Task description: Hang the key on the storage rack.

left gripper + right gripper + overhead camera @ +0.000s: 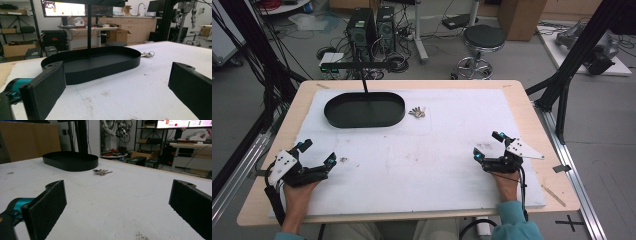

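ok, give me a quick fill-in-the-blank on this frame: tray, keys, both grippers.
1. The bunch of keys lies on the white mat just ____ the black oval tray, not in it.
2. The jaws of the left gripper stand ____, with nothing between them.
3. The right gripper holds ____.
4. The tray's inside is ____.

Missing words: beside; open; nothing; empty
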